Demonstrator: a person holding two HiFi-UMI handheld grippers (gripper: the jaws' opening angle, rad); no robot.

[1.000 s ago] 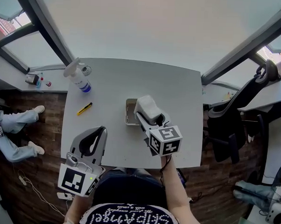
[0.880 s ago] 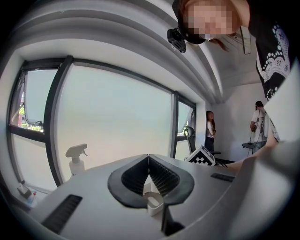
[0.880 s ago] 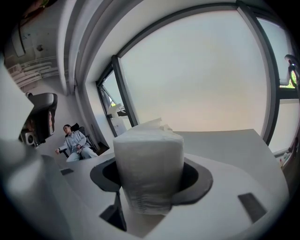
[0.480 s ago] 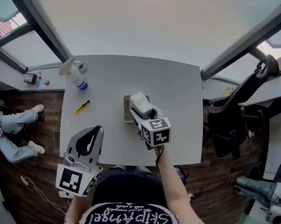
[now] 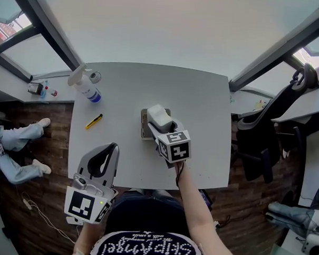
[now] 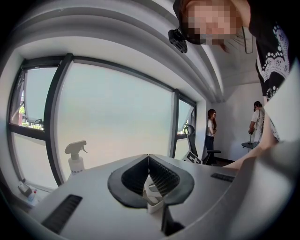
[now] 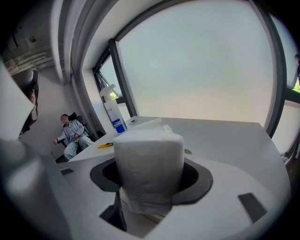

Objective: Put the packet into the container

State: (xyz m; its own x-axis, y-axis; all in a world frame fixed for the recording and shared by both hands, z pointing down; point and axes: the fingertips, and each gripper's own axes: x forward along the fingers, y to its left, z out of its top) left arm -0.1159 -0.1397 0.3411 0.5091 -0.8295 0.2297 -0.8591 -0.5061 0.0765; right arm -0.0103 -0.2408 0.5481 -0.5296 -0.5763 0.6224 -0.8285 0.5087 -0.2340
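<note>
The packet [image 5: 158, 115] is a white, soft, plastic-wrapped block. My right gripper [image 5: 159, 124] is shut on it, jaws spread wide around its sides. It hangs at a slant over the small beige open container [image 5: 144, 123] in the middle of the grey table, hiding most of it. In the right gripper view the packet [image 7: 149, 168] stands up between the dark pads of my right gripper [image 7: 150, 187]. My left gripper [image 5: 114, 147] rests at the table's near left edge, away from the container. Its jaws meet at the tips in the left gripper view [image 6: 148, 156], with nothing held.
A spray bottle [image 5: 85, 84] and a roll of tape [image 5: 94, 76] stand at the table's far left corner. A yellow utility knife [image 5: 94, 121] lies at the left. Office chairs [image 5: 264, 139] stand right of the table [image 5: 203, 100]. A person [image 5: 11, 144] sits on the floor at the left.
My right gripper has come down and a little left with the packet, onto the container. The left gripper has stayed where it was.
</note>
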